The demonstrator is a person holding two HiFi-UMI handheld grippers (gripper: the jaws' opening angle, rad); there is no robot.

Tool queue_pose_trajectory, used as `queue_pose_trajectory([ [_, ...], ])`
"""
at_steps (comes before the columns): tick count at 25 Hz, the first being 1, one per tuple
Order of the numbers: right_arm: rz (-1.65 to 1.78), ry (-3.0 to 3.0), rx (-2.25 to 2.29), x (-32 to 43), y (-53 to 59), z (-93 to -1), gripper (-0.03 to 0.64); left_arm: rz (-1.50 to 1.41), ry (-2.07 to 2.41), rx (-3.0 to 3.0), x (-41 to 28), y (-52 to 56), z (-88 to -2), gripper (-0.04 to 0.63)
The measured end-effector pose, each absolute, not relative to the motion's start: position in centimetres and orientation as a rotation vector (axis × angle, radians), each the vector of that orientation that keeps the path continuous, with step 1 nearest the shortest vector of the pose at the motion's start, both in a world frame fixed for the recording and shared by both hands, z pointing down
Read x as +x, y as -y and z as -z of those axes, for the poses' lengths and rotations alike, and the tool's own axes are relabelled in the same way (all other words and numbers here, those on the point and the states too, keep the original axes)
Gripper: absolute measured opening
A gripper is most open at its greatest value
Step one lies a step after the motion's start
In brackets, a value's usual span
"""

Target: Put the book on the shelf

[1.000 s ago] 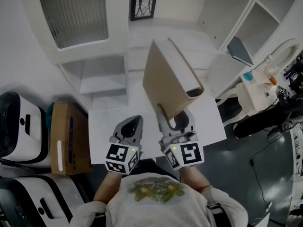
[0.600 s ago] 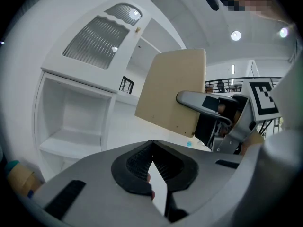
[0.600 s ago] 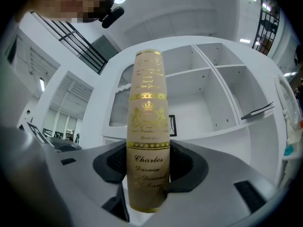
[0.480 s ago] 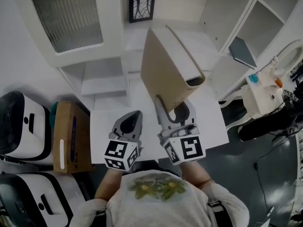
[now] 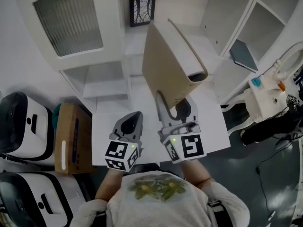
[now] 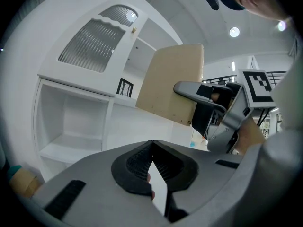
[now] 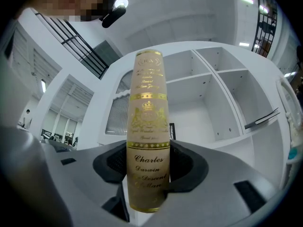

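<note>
— What's changed?
— The right gripper point(image 5: 176, 109) has lifted the plain tan hardback book point(image 5: 165, 65). Its top corner is now nearer the black-framed picture point(image 5: 142, 11). The jaws stand wide, clamped on the lower end of the rounded spine, and the gilt lettering faces the gripper's own camera.
— And the left gripper point(image 5: 132, 119)?
— Jaws together, holding nothing, above the smooth white worktop point(image 5: 102, 136).
— Any containers?
— The white shelf unit point(image 5: 222, 22) has open box-shaped compartments, and one holds a thin dark slab point(image 5: 244, 55). A brown cardboard box point(image 5: 73, 138) stands left of the worktop.
</note>
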State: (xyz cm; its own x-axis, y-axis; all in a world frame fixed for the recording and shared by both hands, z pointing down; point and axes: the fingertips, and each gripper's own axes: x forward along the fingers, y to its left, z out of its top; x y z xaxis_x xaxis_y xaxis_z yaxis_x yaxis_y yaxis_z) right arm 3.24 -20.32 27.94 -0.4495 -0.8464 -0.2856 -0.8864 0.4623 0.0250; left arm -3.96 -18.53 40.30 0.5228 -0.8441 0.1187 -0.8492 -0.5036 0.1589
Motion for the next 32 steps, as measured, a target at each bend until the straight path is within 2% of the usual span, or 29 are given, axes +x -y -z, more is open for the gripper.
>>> queue_pose_trajectory([
  [32, -0.362, -2.41, -1.482, 2.5, 23.9, -24.2, 0.221, -0.064, 1.475, 2.625, -4.4, 21.1, -38.9, 0.028],
])
